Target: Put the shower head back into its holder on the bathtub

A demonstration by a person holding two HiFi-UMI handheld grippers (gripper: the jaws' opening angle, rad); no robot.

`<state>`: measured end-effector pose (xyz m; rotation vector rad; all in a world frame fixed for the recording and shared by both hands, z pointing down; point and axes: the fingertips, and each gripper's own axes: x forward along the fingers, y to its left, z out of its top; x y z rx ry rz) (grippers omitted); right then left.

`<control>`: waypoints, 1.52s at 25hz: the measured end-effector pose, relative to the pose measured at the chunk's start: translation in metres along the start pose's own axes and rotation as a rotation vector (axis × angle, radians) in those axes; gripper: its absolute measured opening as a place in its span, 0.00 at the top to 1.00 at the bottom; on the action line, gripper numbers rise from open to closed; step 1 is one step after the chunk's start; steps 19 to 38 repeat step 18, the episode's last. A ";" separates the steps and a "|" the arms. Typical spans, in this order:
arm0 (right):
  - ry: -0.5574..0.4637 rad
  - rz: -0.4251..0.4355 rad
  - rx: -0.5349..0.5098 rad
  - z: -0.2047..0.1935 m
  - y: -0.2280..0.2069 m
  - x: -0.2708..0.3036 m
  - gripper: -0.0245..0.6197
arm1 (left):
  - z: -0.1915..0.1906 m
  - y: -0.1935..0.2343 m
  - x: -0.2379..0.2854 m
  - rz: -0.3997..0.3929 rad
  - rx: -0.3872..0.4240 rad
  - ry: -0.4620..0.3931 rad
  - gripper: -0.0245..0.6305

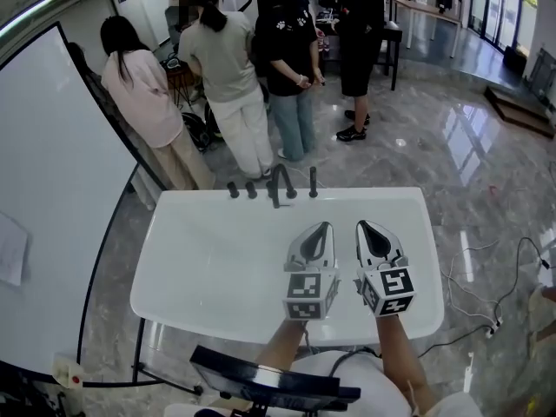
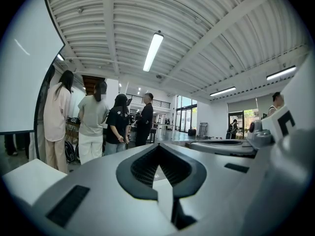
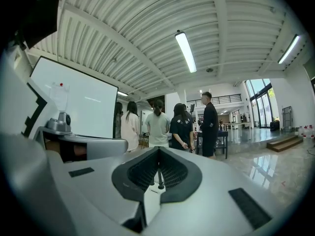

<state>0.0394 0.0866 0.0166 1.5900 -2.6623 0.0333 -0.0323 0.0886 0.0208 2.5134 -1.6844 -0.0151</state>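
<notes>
Head view | left gripper (image 1: 323,230), right gripper (image 1: 363,228) both pinched shut, empty | shower head (image 1: 313,181) (guessing the slim black upright) looks light, stiff, slick; best gripped mid-handle.

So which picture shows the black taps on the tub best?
The head view: the black taps stand in a row on the white tub's far edge. The right gripper view catches just one post past its jaws; the left gripper view shows none.

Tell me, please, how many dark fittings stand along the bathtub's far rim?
4. From the left: a short knob, a second short knob, a taller curved spout and a slim post. The curved spout may hide a further piece.
</notes>
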 end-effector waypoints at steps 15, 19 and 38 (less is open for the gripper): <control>-0.017 -0.032 -0.009 0.001 -0.019 0.005 0.95 | 0.001 -0.007 0.019 -0.031 0.016 0.003 0.96; -0.022 -0.037 -0.008 0.001 -0.028 0.008 0.95 | -0.001 -0.011 0.029 -0.036 0.019 0.007 0.96; -0.022 -0.037 -0.008 0.001 -0.028 0.008 0.95 | -0.001 -0.011 0.029 -0.036 0.019 0.007 0.96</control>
